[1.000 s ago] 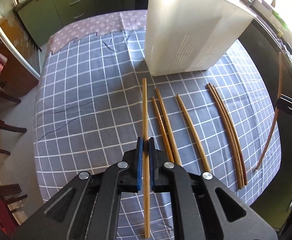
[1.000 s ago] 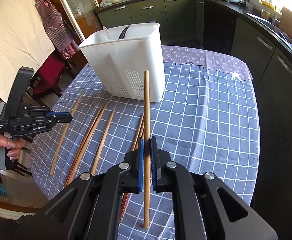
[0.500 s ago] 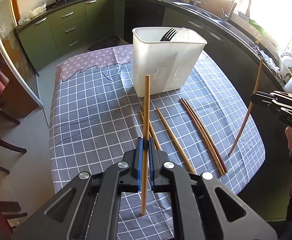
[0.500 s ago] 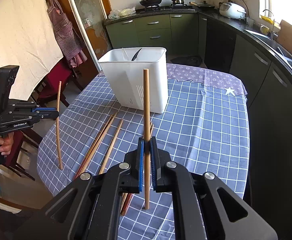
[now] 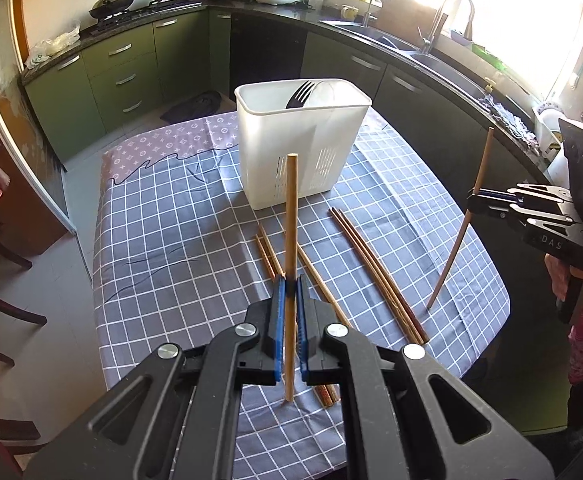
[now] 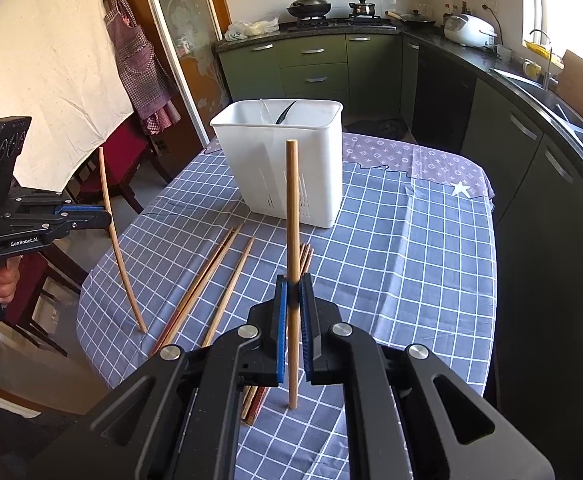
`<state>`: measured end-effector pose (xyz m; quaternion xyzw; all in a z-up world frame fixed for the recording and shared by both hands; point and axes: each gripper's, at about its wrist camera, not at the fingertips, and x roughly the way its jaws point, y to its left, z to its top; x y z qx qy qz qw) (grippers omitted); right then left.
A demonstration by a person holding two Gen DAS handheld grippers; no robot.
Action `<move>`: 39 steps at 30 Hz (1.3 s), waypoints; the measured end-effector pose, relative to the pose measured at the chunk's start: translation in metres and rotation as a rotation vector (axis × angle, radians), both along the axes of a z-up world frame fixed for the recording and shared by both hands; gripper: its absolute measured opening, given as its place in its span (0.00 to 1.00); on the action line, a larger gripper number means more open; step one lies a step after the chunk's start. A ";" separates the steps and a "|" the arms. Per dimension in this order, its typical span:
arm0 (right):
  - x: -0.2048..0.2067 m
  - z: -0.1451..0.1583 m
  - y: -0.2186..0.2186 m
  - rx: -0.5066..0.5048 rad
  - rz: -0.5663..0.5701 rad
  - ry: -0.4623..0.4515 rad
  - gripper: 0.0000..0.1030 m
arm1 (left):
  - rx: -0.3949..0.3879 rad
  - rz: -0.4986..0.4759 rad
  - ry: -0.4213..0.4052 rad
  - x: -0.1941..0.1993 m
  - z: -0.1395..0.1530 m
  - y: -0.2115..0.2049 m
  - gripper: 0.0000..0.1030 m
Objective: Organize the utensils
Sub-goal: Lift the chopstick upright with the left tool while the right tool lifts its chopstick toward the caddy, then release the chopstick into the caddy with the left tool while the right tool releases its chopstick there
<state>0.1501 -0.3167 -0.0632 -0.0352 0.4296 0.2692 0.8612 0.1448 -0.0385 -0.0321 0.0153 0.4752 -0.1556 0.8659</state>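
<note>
- Now, left gripper [image 5: 290,284]: jaws clamped tight on a chopstick [image 5: 291,216] near its lower third; stick stands near upright at frame centre, lower tip clear of the cloth.
- Right gripper [image 6: 292,284]: jaws likewise closed on a second chopstick [image 6: 292,208], upright, centre of its frame; grip also below the midpoint.
- Cross-check: the right gripper [image 5: 487,196] shows at the right edge of the left view, stick slanting down to the table edge; the left gripper [image 6: 91,212] shows at the left edge of the right view.
- Handling, judged: sticks are light, stiff, thin and smooth. A pinch off-centre lets them pivot in the pads; a hold nearer the middle would steady them. Little breakage risk.
- Loose chopsticks [image 5: 375,272] lie flat on the checked cloth [image 5: 163,240], mid-frame, between the grippers and the bin.
- White bin [image 5: 303,144] stands upper centre, a fork [image 5: 301,94] already inside.
- Versus a second ago: both sticks have come up off the cloth and swung from lying along the table to near vertical; the left view has pulled back, so the bin, then filling the top, now shows whole with its open rim.
- Judged next: carry each stick over the rim and drop it tip down.
</note>
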 end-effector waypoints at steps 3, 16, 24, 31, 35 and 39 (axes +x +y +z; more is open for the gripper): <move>0.000 0.002 0.001 -0.001 0.002 -0.006 0.07 | 0.004 -0.001 -0.006 0.001 0.002 -0.001 0.06; 0.003 0.025 0.005 0.014 0.011 -0.043 0.07 | 0.000 0.001 -0.067 0.017 0.039 -0.002 0.06; 0.007 0.030 0.007 0.009 0.020 -0.045 0.07 | -0.026 0.010 -0.114 0.041 0.081 -0.002 0.05; 0.010 0.028 0.007 0.003 0.021 -0.038 0.07 | -0.021 0.010 -0.152 0.056 0.117 -0.008 0.05; 0.012 0.026 0.007 0.002 0.022 -0.032 0.07 | -0.022 0.018 -0.182 0.067 0.140 -0.011 0.05; 0.014 0.023 0.005 0.001 0.022 -0.024 0.07 | -0.027 0.026 -0.233 0.077 0.167 -0.015 0.05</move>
